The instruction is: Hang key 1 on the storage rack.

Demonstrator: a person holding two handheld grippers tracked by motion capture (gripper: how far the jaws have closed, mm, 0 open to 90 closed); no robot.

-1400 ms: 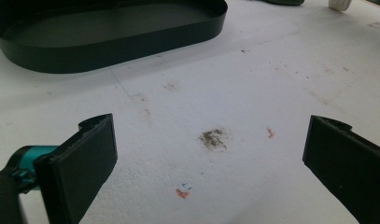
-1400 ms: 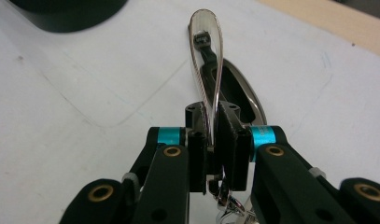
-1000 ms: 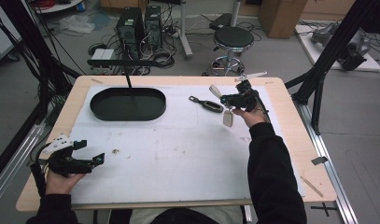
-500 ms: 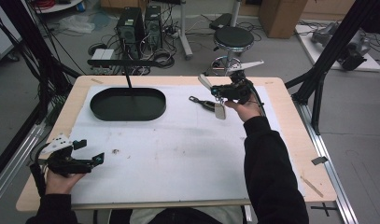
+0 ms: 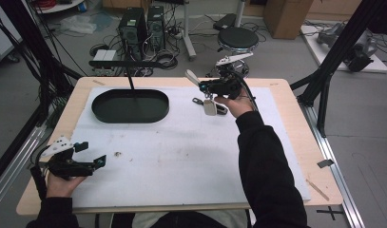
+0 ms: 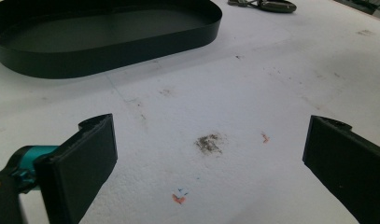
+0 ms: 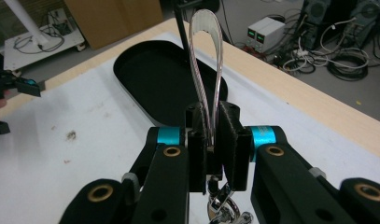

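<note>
High view: my right gripper lifts a strap above the mat near the tray, left gripper spread low; left gripper view: jaws wide over mat; right gripper view: jaws pinch strap, key ring dangling.

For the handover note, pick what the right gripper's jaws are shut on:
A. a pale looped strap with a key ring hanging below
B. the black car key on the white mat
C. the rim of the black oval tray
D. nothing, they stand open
A: in the right gripper view the right gripper pinches a pale looped strap, metal key ring dangling under the jaws.
</note>
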